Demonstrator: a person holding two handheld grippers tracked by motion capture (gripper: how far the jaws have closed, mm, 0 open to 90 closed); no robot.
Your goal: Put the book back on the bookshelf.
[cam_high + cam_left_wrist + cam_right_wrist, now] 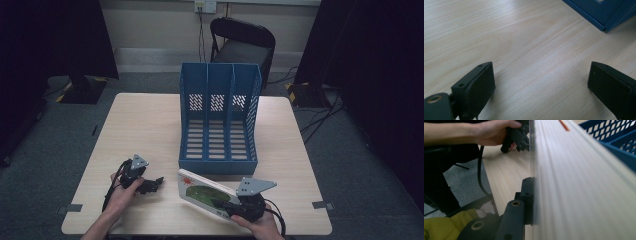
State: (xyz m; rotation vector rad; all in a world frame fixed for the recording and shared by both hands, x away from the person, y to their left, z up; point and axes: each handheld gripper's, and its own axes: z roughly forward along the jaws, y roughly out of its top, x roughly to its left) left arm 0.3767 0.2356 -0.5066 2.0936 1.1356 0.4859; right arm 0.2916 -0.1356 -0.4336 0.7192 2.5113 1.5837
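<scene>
A thick book [200, 191] with a white, green and red cover stands tilted on its edge near the table's front edge, just in front of the blue file rack [218, 120]. My right gripper [228, 205] is shut on the book's near end. In the right gripper view the pale page edges of the book [579, 182] run up the right side, one black jaw presses against them, and the other jaw is hidden behind them. My left gripper [150, 185] rests low over the table to the left of the book, open, with bare wood between its jaws [541, 70].
The blue rack has three slots, open toward me and at the top; its corner [599, 12] lies ahead of the left gripper. The wooden table [145, 120] has bare room at the left. A black chair [243, 45] stands behind the table.
</scene>
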